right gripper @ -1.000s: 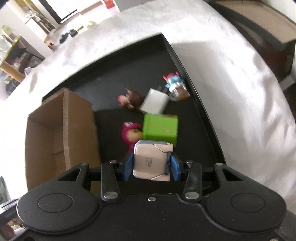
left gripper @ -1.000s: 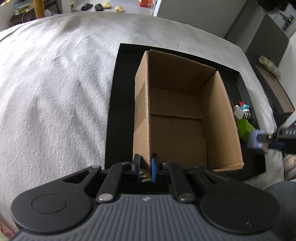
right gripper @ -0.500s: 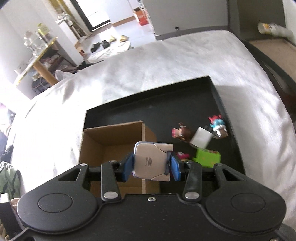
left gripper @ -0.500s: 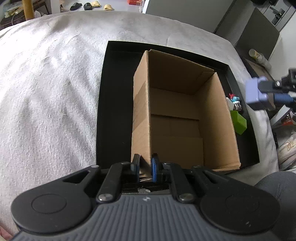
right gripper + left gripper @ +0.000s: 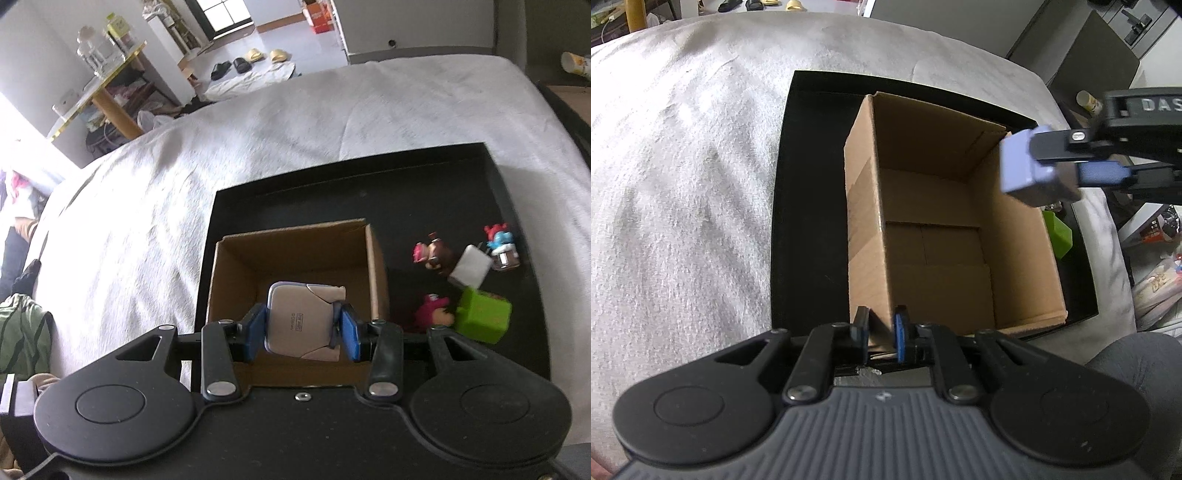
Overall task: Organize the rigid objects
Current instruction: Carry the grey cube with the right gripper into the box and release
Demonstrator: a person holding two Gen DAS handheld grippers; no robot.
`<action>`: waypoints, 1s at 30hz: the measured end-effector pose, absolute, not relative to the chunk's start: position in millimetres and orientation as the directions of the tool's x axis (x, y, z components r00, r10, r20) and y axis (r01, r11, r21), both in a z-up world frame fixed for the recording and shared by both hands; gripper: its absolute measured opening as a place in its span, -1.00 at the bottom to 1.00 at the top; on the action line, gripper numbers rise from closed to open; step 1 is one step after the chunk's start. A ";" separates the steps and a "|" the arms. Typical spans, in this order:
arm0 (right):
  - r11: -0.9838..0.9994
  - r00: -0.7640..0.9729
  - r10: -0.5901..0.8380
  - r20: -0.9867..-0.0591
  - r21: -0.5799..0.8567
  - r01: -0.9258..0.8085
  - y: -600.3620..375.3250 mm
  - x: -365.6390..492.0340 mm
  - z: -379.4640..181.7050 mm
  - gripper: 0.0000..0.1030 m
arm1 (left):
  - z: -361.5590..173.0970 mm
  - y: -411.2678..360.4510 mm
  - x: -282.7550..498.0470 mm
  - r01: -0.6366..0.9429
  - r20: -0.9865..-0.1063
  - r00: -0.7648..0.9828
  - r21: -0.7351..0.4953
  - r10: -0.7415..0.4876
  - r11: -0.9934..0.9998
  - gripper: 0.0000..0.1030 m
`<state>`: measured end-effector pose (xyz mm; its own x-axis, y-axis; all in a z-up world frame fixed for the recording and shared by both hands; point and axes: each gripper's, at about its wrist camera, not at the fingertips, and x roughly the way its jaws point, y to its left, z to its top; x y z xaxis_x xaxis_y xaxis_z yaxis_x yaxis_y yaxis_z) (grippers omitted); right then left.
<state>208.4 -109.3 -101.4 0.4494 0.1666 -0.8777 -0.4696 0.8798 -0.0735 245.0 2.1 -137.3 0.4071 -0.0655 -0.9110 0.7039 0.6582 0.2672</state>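
The cardboard box stands open-topped on a black tray, which lies on a bed spread with a pale, napped blanket. The box's floor is bare brown board with taped seams, and its four walls rise straight, leaving a wide square mouth. To its left a strip of bare tray runs along the wall; to its right the tray floor carries the remaining toys.

The left gripper has its jaws closed nearly together on the near left corner of the box wall, pinching the cardboard edge between the blue pads.

The right gripper hangs above the box mouth, its jaws clamped on a small boxy case, pale grey-lilac with rounded corners, a smooth face bearing small print, and beige angled flaps at one side. From the left wrist view the case sits over the box's far right wall, clear of the rim.

On the tray right of the box lie a green cube, a white block tilted on edge, a pink figurine touching the cube, a brown-and-pink figurine, and a small red-and-blue figurine near the tray's right rim.
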 end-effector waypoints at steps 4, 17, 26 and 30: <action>0.879 0.433 0.176 -0.884 -0.057 -0.474 -97.6 209.3 -111.6 -0.18 | -136.6 2.7 245.3 0.708 -0.912 0.402 0.256 -0.077 0.658 -0.74; 0.892 0.408 0.160 -0.899 -0.046 -0.450 -67.1 227.2 -141.7 -0.17 | -139.4 1.8 249.7 0.715 -0.920 0.382 0.231 -0.092 0.660 -0.74; 0.894 0.429 0.180 -0.885 -0.035 -0.446 -73.9 224.4 -126.4 0.04 | -139.2 0.3 252.8 0.704 -0.919 0.382 0.221 -0.098 0.675 -0.75; 0.899 0.439 0.181 -0.880 -0.033 -0.436 -90.8 222.1 -112.6 0.13 | -137.9 -0.8 250.3 0.706 -0.917 0.386 0.222 -0.102 0.673 -0.75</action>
<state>222.1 -90.8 -112.6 0.4391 0.1809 -0.8801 -0.4363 0.8992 -0.0328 250.3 -0.8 -137.9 0.3856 -0.1015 -0.9171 0.7057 0.6727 0.2223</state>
